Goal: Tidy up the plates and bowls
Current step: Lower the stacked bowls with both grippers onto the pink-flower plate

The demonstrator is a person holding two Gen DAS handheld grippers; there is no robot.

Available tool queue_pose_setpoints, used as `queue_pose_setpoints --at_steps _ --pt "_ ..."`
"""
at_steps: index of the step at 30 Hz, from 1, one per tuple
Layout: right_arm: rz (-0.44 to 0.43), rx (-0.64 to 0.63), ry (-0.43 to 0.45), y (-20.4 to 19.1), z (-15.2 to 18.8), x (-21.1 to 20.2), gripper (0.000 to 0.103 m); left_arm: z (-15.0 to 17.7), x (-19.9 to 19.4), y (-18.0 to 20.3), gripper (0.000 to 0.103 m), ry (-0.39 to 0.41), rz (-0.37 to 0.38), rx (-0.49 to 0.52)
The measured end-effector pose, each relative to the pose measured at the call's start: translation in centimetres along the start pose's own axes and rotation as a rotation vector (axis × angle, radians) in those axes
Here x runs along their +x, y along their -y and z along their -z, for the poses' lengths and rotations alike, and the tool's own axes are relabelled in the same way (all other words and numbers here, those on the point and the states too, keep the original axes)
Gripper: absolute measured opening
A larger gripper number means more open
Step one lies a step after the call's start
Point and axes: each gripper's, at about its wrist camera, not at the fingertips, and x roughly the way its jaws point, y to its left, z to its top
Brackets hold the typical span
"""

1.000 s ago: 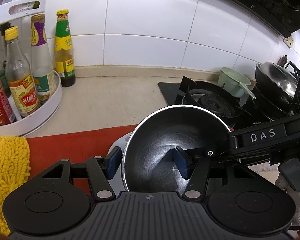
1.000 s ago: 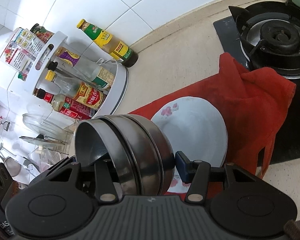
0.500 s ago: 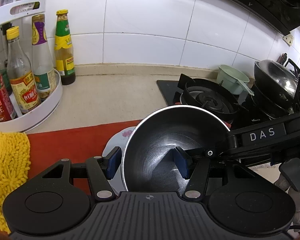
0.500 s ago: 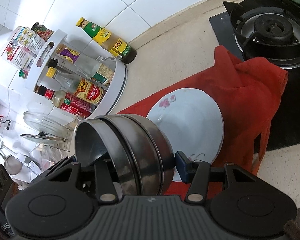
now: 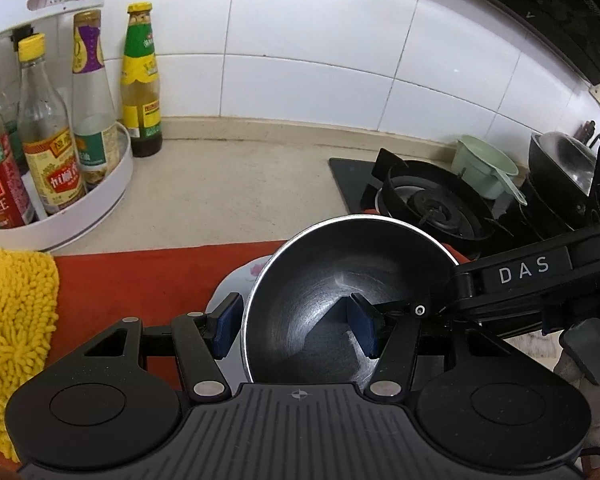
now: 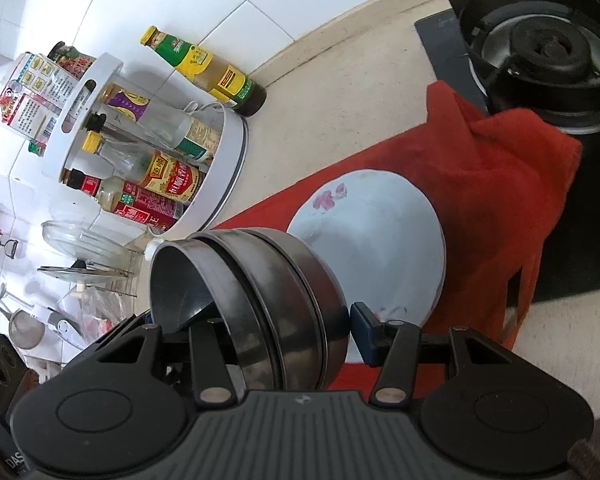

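left hand-held gripper [image 5: 296, 330] angled down, clamps steel bowl [image 5: 340, 280] | right hand-held gripper [image 6: 256, 330] clamps bowl stack [image 6: 260, 292] (tilted)

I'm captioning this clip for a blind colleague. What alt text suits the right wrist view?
The right gripper clamps a nested stack of metal bowls, tilted on edge above a white floral plate lying on a red cloth. Behind stand a white rack of sauce bottles and a gas burner.

Nested steel bowls [image 6: 284, 292]: dark grey. Plate [image 6: 384, 248]: white, pink flower print. Cloth [image 6: 500, 184]: red. Mop pad [image 5: 12, 320]: yellow. Worktop [image 5: 228, 196]: beige.
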Motion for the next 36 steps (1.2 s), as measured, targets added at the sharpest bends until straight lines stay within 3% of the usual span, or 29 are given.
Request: queue_pose_setpoints --at_steps 19,36 --pt "-0.009 -0.056 -0.18 0.4 -3.7 2.7 0.046 -0.6 1.3 -0.3 0.064 -0.025 -0.095 -0.081" --pt "0.012 0.001 -0.275 1.9 -5.3 6.2 0.046 -0.9 5.1 -1.6 0.064 -0.121 -0.095 -0.103"
